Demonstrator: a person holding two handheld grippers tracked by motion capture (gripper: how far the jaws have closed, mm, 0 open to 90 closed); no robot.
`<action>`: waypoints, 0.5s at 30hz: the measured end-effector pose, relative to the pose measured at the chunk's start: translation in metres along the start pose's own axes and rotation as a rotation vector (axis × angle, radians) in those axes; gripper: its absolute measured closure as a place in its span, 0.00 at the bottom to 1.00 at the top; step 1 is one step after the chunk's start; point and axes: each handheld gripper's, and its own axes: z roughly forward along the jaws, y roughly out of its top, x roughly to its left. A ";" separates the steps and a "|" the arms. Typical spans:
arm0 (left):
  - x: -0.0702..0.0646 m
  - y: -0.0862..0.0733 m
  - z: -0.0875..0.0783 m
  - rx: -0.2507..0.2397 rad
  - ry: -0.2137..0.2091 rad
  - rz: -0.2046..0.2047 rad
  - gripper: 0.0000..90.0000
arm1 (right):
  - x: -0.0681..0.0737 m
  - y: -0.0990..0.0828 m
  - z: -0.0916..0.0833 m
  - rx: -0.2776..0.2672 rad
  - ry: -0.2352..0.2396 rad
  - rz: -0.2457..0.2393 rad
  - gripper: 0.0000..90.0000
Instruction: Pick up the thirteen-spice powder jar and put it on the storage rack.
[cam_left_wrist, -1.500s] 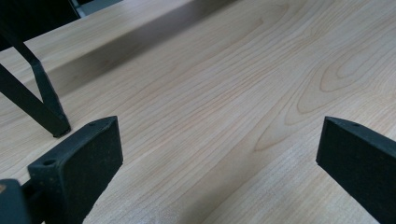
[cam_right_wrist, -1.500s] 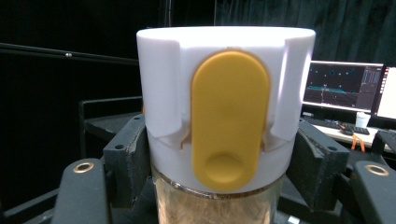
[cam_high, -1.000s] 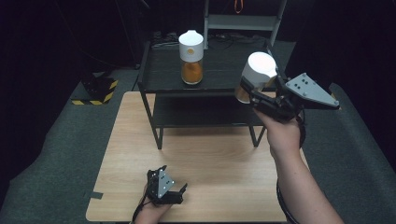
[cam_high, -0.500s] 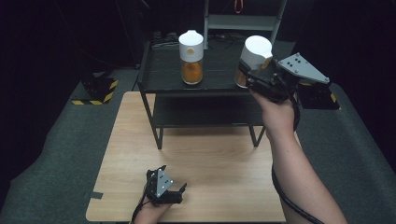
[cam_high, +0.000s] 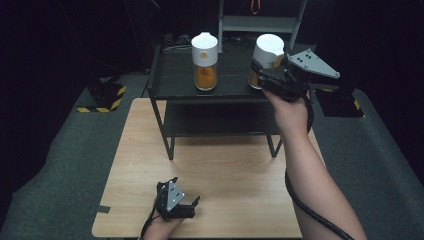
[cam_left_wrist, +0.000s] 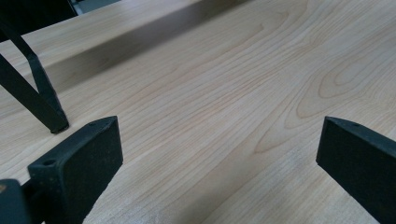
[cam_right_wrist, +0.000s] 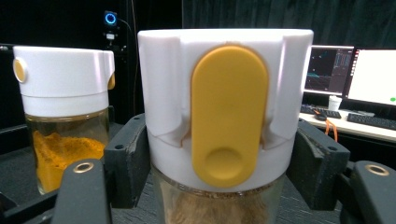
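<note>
Rack (cam_high: 165, 90) sits at the far end of the desk (cam_high: 225, 180). Two jars up top: one (cam_high: 204, 61) left, the other (cam_high: 266, 60) right in the right tool (cam_high: 260, 70); left tool (cam_high: 182, 207) near edge.

room dark | floor (cam_high: 60, 150) – grey carpet | table (cam_high: 225, 170) – light wood | monitors (cam_right_wrist: 355, 70) lit

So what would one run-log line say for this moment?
right gripper: shut on held jar, over shelf | second jar: on shelf | left gripper: open, on table
</note>
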 end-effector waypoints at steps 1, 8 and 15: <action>0.000 0.000 0.000 0.000 0.000 0.000 0.01 | 0.000 0.000 0.001 0.001 0.000 0.003 0.34; -0.001 0.000 0.000 0.002 0.000 0.009 0.01 | 0.001 -0.002 0.006 0.015 0.003 0.005 0.33; -0.002 0.000 0.000 0.001 0.001 0.014 0.01 | 0.001 -0.004 0.011 0.013 0.003 0.006 0.33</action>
